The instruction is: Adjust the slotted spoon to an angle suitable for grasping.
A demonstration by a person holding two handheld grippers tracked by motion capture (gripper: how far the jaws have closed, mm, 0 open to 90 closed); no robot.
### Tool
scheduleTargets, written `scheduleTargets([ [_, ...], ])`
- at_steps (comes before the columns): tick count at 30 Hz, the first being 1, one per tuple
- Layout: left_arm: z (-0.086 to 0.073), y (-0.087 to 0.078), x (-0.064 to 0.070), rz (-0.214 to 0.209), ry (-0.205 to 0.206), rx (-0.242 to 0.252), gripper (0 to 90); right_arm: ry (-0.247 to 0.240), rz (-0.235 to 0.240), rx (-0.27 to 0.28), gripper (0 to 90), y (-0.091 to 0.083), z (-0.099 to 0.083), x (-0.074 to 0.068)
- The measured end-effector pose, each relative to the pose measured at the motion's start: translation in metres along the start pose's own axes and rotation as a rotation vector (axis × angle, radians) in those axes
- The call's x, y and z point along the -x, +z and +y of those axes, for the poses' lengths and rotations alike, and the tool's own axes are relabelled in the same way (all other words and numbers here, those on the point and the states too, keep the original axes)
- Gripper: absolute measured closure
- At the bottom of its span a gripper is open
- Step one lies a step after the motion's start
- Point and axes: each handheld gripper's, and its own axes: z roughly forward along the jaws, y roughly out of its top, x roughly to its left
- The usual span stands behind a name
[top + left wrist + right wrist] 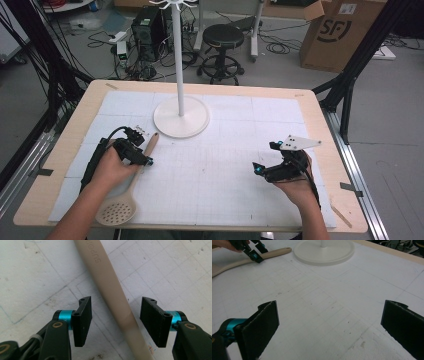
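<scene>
— Where does the spoon (131, 181) lie from the left claw (115, 323)?

— Right between its jaws. The left claw is spread wide, one jaw on each side of the handle, and neither pad seems to touch it yet. The handle runs away from the claw at a slant, crossing the gap rather than lining up with the jaws, so closing them should catch it across its width.

— And its long axis on the bench (60, 150)?

— From the high view, the handle tip points toward the stand's round base (181, 119), ending just beside it, and the perforated bowl lies back toward the person, under the left forearm.

— The right claw (329, 327)?

— Also spread, holding nothing, well apart from the spoon on the far side of the white mat (235, 165). The left one is plainly the nearer.

— What's the spoon like?

— Smooth, beige, rounded handle with raised lettering, probably plastic or silicone; I'd guess it could slip a little. The mat is rough, foam-like, gridded and scuffed.
</scene>
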Motion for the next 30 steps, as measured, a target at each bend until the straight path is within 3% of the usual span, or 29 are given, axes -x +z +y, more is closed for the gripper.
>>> scheduleTargets([
  [9, -0.001, 0.0, 0.003, 0.016, -0.006, 0.007, 43.6, 0.002, -0.003, -0.002, 0.3, 0.0, 0.0, 0.0],
  [16, -0.001, -0.002, 0.006, 0.018, 0.009, 0.003, 58.9, 0.0, -0.005, 0.0, 0.3, -0.001, -0.001, 0.001],
  [30, 0.001, -0.003, 0.012, 0.052, -0.055, -0.015, 65.1, 0.007, -0.005, 0.002, 0.3, -0.002, -0.001, 0.001],
])
